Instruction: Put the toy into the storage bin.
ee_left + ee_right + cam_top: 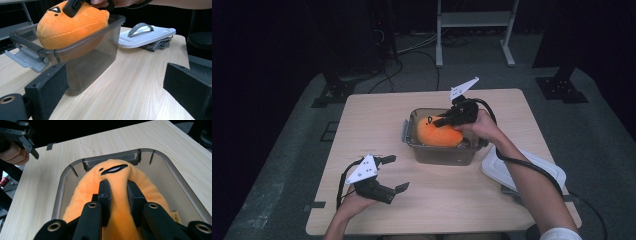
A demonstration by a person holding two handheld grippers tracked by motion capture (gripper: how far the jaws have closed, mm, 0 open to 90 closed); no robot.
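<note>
So a squishy orange plush toy [117, 195], rounded like a fat bean with black stitched markings near one end, is being pinched by the right gripper [117, 195], whose padded black jaws are being pressed deep enough into the fleecy fabric that a ridge is being bunched up between them. The toy is being held half inside a smoky translucent plastic bin [439, 152] with rounded corners and a grey latch [27, 58], its top bulging above the rim. The bin is being kept near the middle of a pale wood-grain table [377, 120]. A flat white lid [147, 35] with a grey arched handle is lying just beside it. The left gripper [392, 173] is being held low over the tabletop, jaws spread wide around nothing, well apart from the bin.
</note>
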